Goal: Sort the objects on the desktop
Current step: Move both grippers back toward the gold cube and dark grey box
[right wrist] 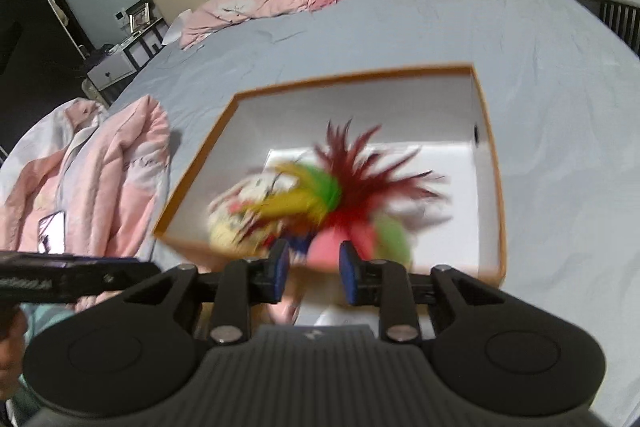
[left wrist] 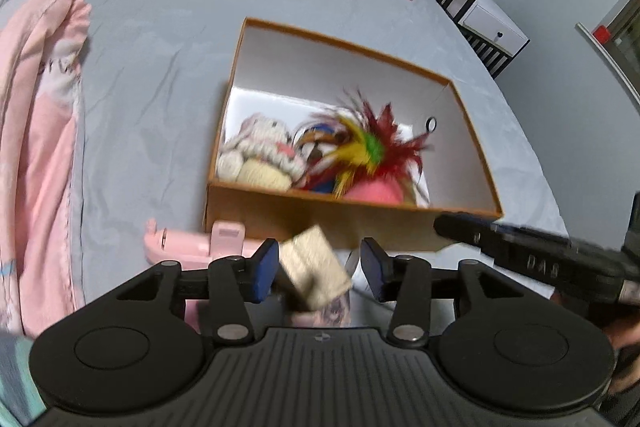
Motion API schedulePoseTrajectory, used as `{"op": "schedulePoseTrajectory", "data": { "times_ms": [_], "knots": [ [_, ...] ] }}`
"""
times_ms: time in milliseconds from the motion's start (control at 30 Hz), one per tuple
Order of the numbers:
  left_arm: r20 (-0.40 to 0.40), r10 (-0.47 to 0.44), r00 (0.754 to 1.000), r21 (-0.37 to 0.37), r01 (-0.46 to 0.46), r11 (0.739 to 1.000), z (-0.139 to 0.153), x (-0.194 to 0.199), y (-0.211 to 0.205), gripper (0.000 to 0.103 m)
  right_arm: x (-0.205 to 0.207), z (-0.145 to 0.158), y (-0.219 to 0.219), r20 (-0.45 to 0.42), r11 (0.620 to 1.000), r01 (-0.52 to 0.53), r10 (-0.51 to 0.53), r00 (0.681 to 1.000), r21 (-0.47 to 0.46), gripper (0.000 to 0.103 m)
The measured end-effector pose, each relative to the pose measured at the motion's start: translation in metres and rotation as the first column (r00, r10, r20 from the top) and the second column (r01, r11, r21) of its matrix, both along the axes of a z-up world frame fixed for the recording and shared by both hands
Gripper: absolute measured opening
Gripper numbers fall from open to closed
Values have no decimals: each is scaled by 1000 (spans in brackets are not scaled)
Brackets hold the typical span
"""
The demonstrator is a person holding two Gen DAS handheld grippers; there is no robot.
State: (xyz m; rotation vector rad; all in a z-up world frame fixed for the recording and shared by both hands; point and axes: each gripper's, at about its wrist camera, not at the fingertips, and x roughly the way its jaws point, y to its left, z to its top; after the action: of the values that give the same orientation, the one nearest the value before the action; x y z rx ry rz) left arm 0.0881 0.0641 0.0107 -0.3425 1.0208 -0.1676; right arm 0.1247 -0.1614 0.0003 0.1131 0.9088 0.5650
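Your left gripper [left wrist: 319, 269] stands with its jaws apart. A blurred beige block [left wrist: 314, 273] sits between the blue pads [left wrist: 264, 273], close against the left pad and clear of the right one — whether the left pad actually touches it cannot be told from the blur. The block lies short of the orange cardboard box [left wrist: 320, 217], in front of its near wall. A pink plastic object [left wrist: 192, 247] rests on the grey bedsheet [left wrist: 152, 39] just beside that wall.

Your right gripper [right wrist: 313, 269] is released as well; nothing is pressed between its pads. It hangs at the near edge of the box [right wrist: 494, 163]. Beyond its fingertips, inside the box, lies a feather toy [right wrist: 348, 183] — dark red, yellow and green plumes — over a pink ball [right wrist: 340, 243]. In the left wrist view, a knitted plush [left wrist: 260, 155] occupies the box's left end, touching the feather toy [left wrist: 372, 147].
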Motion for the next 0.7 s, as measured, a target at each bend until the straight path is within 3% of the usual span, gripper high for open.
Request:
{"op": "schedulePoseTrajectory", "data": {
  "times_ms": [267, 467, 700],
  "knots": [
    [-64, 16, 998, 103, -9, 995, -26, -27, -2, 54, -44, -51, 14, -130, 1000, -19, 19, 991, 1, 34],
    [-118, 36, 992, 105, -23, 994, -50, -32, -3, 54, -58, -81, 40, -137, 992, -72, 57, 989, -103, 25],
    [-160, 49, 986, 134, -27, 991, -68, -30, -12, 54, -53, -107, 53, -217, 992, -108, 91, 972, -68, 20]
  ]
}}
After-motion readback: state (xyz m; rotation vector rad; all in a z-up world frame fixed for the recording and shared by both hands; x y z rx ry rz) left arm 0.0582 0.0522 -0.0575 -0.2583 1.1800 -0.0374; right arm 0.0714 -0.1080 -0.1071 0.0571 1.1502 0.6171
